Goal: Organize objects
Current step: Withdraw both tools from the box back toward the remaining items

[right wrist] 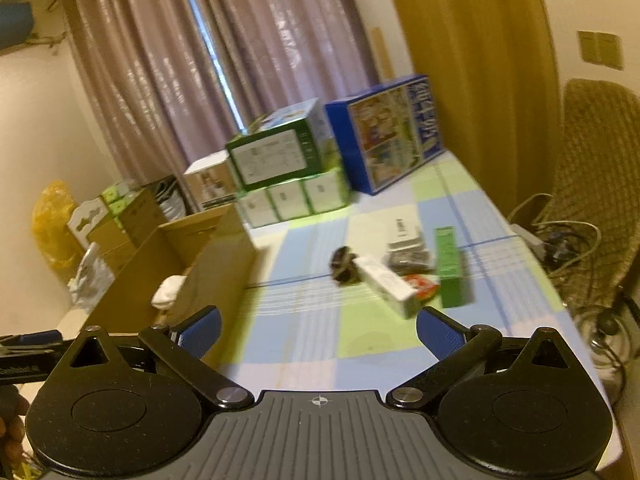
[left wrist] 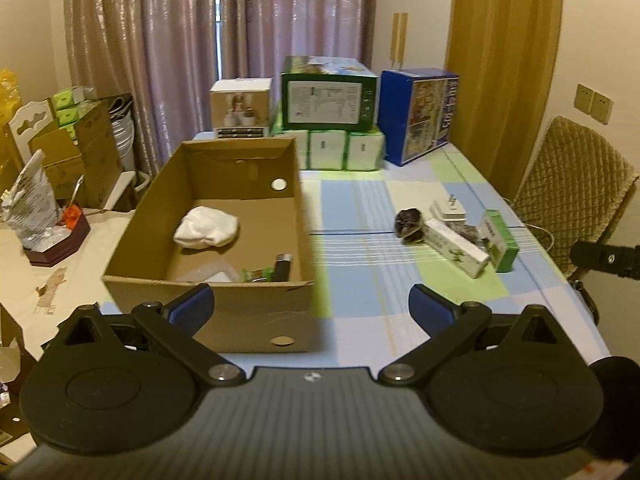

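Brown cardboard forms the open rectangular box (left wrist: 224,216) that is placed on the left part of the checked blue, green and white tablecloth (left wrist: 360,280). Inside it a crumpled white cloth (left wrist: 206,227) is seen, and near its front wall a small black object (left wrist: 282,267) beside some green wrapping. To the right, well apart from the box, a small group of things is gathered: a long white carton with green print (left wrist: 456,247), a green upright packet (left wrist: 500,241) just beside it, a dark round bundle (left wrist: 409,220) at its far end, and a white flat item (left wrist: 450,209) behind. At the far edge larger boxes are stacked, green (left wrist: 328,98) and blue (left wrist: 420,114). The left gripper (left wrist: 312,308) is held above the near edge with its blue pads wide apart and nothing between them. The right gripper (right wrist: 318,330) is likewise spread and empty; its view is blurred.
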Tool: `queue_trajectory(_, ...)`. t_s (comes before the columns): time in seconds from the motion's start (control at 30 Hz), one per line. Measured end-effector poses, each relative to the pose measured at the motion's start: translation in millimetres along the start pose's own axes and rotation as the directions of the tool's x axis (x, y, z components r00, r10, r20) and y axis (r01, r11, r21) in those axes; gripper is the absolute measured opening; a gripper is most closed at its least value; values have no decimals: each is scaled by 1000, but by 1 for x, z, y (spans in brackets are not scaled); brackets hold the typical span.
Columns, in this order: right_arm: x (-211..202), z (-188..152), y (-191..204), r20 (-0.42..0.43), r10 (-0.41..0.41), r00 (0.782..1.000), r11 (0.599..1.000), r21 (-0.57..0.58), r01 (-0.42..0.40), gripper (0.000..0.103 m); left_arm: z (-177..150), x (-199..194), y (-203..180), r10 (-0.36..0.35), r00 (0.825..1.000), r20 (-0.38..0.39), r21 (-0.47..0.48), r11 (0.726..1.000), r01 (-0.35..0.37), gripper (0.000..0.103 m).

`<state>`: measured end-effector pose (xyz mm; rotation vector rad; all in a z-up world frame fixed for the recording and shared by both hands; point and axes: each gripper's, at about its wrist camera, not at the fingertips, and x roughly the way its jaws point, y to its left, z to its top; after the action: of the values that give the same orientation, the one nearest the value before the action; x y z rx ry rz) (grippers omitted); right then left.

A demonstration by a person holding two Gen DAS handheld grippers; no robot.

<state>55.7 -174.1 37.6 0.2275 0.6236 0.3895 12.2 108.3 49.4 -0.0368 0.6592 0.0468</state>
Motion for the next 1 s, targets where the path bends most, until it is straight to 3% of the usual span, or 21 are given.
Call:
queue_trajectory(0.57,-11,-2,-64,1,-105,994,993,61,105,101,6,34,-64,-105,993,-63,55,993,108,102)
queue_trajectory(0.9,29,16,-87,-50,-132,990,991,4,132,100,20,87,-109,-146,985,-93,114,981,156,102)
queue_trajectory(1.0,54,24,-92,-87,-132,987,991,-36,130,89,21,111,-120,-139,984,-113,133,979,154,101)
